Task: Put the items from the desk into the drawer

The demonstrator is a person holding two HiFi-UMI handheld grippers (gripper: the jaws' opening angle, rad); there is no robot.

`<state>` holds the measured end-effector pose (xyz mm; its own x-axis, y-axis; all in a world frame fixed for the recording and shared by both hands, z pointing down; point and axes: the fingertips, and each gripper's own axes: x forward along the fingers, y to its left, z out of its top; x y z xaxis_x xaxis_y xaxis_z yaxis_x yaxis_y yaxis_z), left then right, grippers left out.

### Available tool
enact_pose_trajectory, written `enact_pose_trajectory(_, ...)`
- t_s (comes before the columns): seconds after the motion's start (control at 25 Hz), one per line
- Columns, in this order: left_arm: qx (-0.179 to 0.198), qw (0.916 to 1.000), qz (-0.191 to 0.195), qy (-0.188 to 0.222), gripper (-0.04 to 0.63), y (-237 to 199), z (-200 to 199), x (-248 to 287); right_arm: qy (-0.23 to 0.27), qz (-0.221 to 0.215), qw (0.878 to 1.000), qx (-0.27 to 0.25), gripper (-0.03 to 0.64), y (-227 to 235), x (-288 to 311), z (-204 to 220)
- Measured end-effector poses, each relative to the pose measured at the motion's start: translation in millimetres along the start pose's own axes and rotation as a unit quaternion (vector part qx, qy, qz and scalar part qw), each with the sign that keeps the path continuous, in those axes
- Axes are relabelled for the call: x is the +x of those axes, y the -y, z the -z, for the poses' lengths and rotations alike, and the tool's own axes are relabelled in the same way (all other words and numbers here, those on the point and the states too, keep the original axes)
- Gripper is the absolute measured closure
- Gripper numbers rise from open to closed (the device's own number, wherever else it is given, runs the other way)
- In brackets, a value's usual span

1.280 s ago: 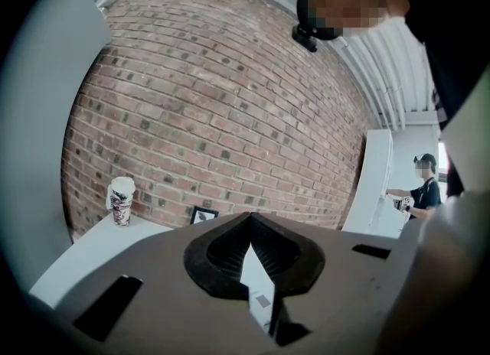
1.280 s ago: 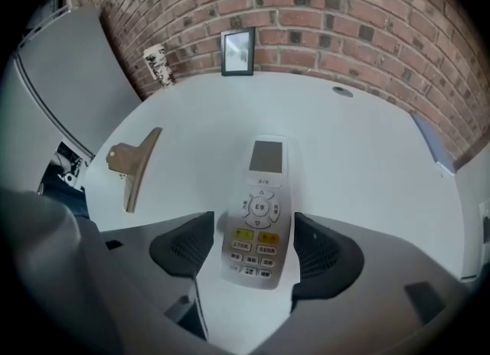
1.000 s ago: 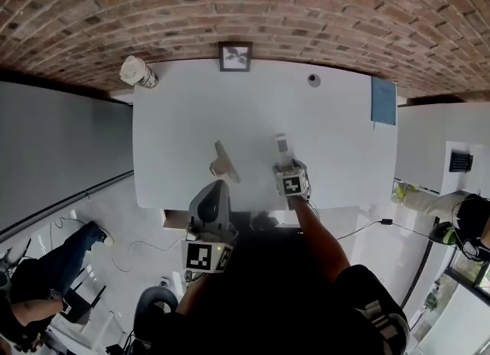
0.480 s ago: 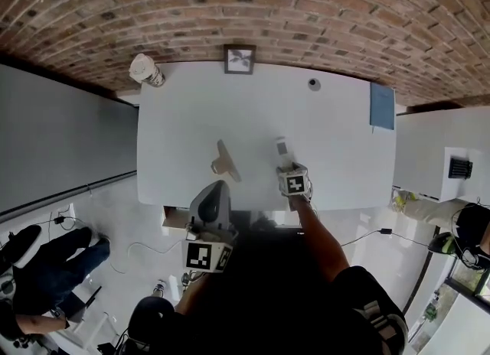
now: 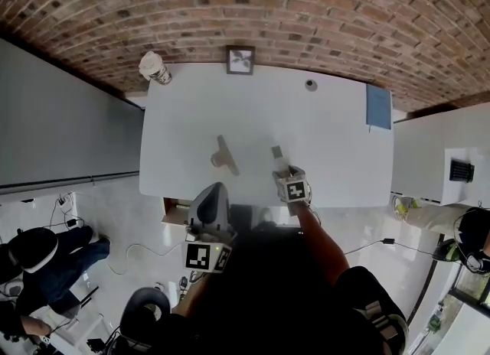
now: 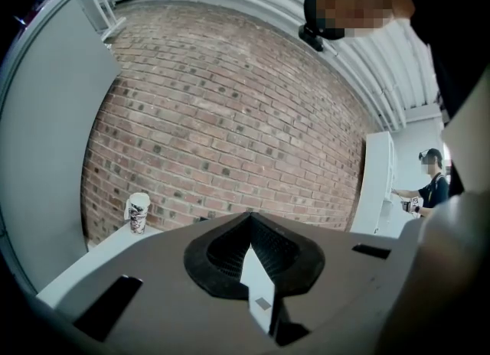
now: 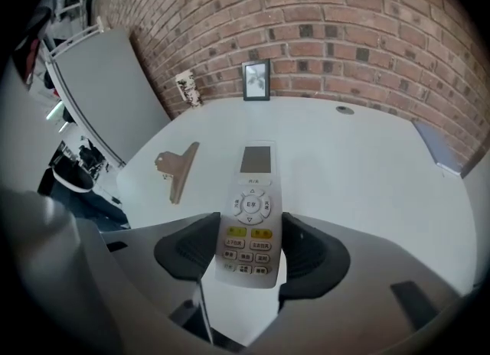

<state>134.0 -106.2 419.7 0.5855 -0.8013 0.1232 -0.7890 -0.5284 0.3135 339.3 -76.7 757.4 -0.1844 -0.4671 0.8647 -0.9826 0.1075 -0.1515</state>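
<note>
as i look down through the head view, my right gripper [image 5: 283,170] sits near the front edge of the white rectangular desk [image 5: 337,139]. the slim white button remote control [image 5: 277,153] sticks out ahead of it. a tan spring clip [image 5: 224,155] lies on the desk left of the remote, apart from it. my left gripper [image 5: 217,187] hangs by the desk's front edge. at the far side stand a patterned paper cup [image 5: 155,67] and a small dark picture frame [image 5: 240,59], and a flat blue book [image 5: 378,106] lies at the right end.

in the left gripper view, the jaws are closed together with nothing between them, facing the red brick wall [image 6: 230,116].

in the right gripper view, the jaws have just been closing. both dark pads [image 7: 187,250] now press the remote's keypad end, with its screen end pointing toward the frame.
</note>
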Motion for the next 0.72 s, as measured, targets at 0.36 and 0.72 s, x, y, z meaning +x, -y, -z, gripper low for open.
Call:
enact_pose_trajectory(0.36,0.012,0.9992,-0.025,0.028,0.592,38,1,-60,0.049,-0.027,0.998,-0.02,0.37,-16,-53,16)
enact_pose_trajectory(0.72,0.019,0.9954,-0.085,0.04,0.592,59,1,-133,0.081,-0.055,0.994,-0.053,0.37,-35,-96,40)
